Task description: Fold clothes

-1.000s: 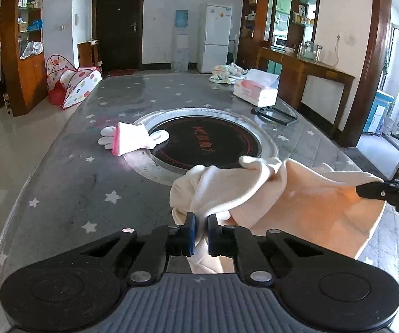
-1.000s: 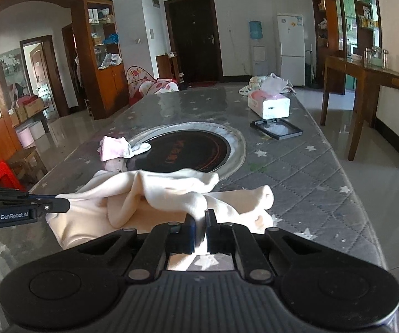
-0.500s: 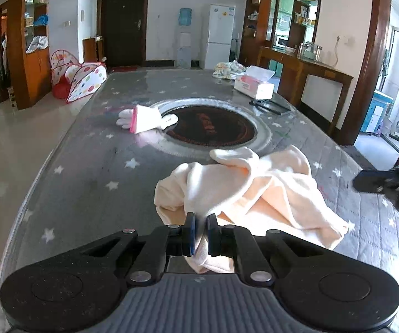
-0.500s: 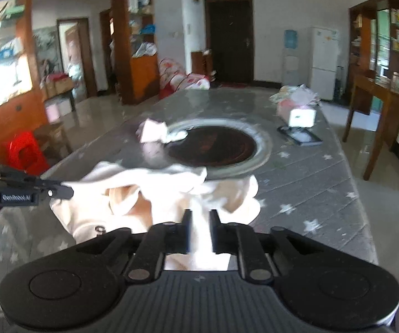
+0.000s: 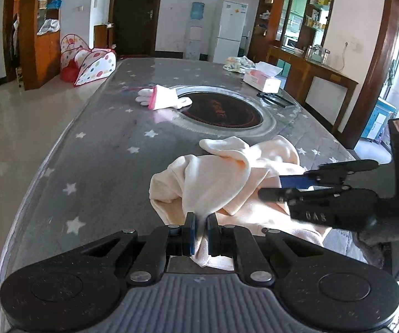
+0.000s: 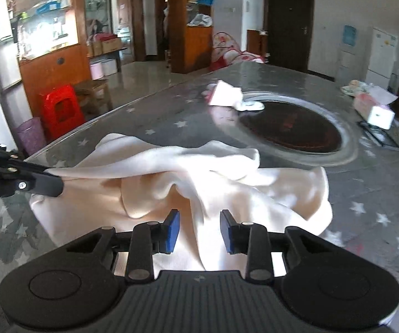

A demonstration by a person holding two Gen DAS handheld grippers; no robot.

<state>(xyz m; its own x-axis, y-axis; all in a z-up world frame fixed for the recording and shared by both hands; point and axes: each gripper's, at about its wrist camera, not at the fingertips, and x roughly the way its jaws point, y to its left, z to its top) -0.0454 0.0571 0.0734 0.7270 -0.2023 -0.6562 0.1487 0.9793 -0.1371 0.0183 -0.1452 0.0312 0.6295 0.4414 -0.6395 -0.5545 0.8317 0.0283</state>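
A cream garment point(image 5: 227, 183) lies bunched on the near end of the grey star-patterned table point(image 5: 102, 149). My left gripper point(image 5: 200, 234) is shut on a fold of its near edge. In the right wrist view the garment point(image 6: 227, 183) spreads in front of my right gripper point(image 6: 199, 230), which is open, its jaws either side of a ridge of cloth. The left gripper point(image 6: 44, 184) shows there at the left, pinching the garment's corner. The right gripper point(image 5: 274, 188) shows in the left wrist view at the right, over the cloth.
A folded white and pink cloth point(image 5: 163, 100) lies by the round dark hob point(image 5: 221, 109) in the table's middle. A tissue box point(image 5: 262, 79) and a flat black tray point(image 5: 273, 99) sit at the far right. A red stool point(image 6: 60, 111) stands on the floor left.
My right gripper has opened and let go of the garment, and has swung to face left across the table. My left gripper keeps its hold and has drawn the cloth nearer.
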